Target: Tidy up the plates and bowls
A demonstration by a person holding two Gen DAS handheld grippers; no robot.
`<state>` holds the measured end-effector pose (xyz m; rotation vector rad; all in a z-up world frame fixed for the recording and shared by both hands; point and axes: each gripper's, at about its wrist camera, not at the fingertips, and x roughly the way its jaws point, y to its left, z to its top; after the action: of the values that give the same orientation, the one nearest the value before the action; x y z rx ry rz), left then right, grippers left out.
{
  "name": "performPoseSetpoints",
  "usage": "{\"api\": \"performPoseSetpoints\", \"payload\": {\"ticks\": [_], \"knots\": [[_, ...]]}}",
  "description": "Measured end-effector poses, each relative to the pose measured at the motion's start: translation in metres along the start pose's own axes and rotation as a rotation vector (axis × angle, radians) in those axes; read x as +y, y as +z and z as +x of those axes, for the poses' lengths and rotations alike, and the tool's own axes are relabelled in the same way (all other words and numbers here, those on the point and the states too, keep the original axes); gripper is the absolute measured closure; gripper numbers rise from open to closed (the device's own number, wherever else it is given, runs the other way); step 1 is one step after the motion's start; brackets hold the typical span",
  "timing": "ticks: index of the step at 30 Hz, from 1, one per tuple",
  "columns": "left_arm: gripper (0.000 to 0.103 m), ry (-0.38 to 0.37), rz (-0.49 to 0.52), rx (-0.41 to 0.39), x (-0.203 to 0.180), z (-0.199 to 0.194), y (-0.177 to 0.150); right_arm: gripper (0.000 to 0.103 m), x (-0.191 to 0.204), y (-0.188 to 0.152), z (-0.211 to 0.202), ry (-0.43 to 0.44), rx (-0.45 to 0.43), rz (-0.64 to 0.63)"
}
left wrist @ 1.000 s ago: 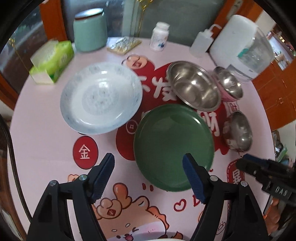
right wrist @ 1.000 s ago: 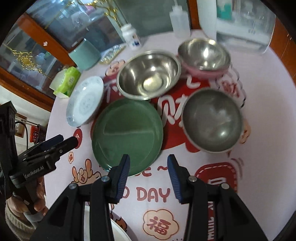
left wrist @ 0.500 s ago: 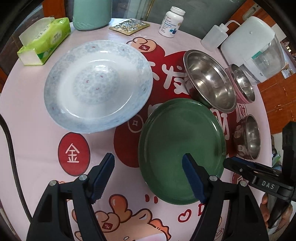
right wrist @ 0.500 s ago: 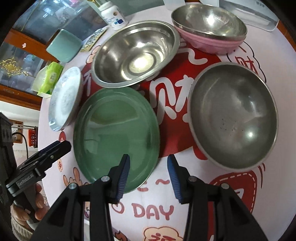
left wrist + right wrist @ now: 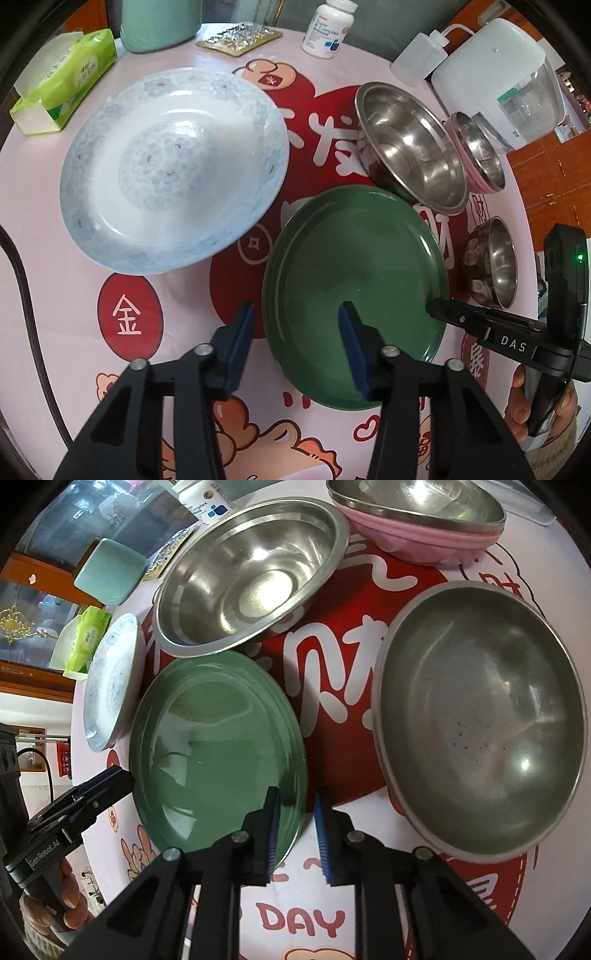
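We work over a round table [image 5: 44, 295] covered with a pink and red printed cloth. The largest dish, a white plate with a pale blue pattern [image 5: 173, 170], lies at the left of the left wrist view, just beside the green plate [image 5: 354, 295], which sits at the centre. Our left gripper [image 5: 297, 317] straddles the green plate's left rim, one pad outside and one over the plate; its jaws have just been closing, yet a clear gap remains and the pads do not press on the rim. Our right gripper [image 5: 295, 805] straddles the opposite rim; its jaws have also just been closing and stand narrow, but a gap shows on each side of the rim. To the right of the green plate stands a dull steel bowl [image 5: 480, 720]. Behind the plate a shiny steel bowl [image 5: 251, 576] tilts against it. Further back, a pink bowl with a steel liner [image 5: 417, 517] rests on the cloth. A tissue pack [image 5: 62, 81] and a pill bottle [image 5: 328, 27] stand near the far edge.
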<state>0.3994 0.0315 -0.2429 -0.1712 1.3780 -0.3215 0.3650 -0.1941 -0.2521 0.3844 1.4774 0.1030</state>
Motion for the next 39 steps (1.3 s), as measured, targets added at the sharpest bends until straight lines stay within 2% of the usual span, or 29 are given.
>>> {"api": "performPoseSetpoints", "payload": {"ticks": [9,12,17,28,34,39], "knots": [[0.087,0.013,-0.019,0.025,0.01,0.008,0.004,0.092,-0.002,0.001,0.0,0.016,0.004,-0.01],[0.091,0.003,-0.019,0.042,0.015,0.011,0.005,0.092,-0.001,0.002,0.001,0.022,0.005,-0.009],[0.091,0.008,-0.037,0.067,0.022,0.02,0.005,0.092,-0.001,0.002,0.002,0.025,0.006,-0.008],[0.095,0.0,-0.042,0.061,0.02,0.024,0.006,0.092,0.001,0.002,0.001,0.022,0.013,-0.035],[0.096,-0.007,-0.035,0.029,0.016,0.001,-0.007,0.092,0.005,-0.003,-0.002,0.016,0.018,-0.05],[0.096,-0.003,-0.023,0.015,0.012,-0.031,-0.024,0.093,0.016,-0.017,-0.024,0.04,0.009,-0.076]]}}
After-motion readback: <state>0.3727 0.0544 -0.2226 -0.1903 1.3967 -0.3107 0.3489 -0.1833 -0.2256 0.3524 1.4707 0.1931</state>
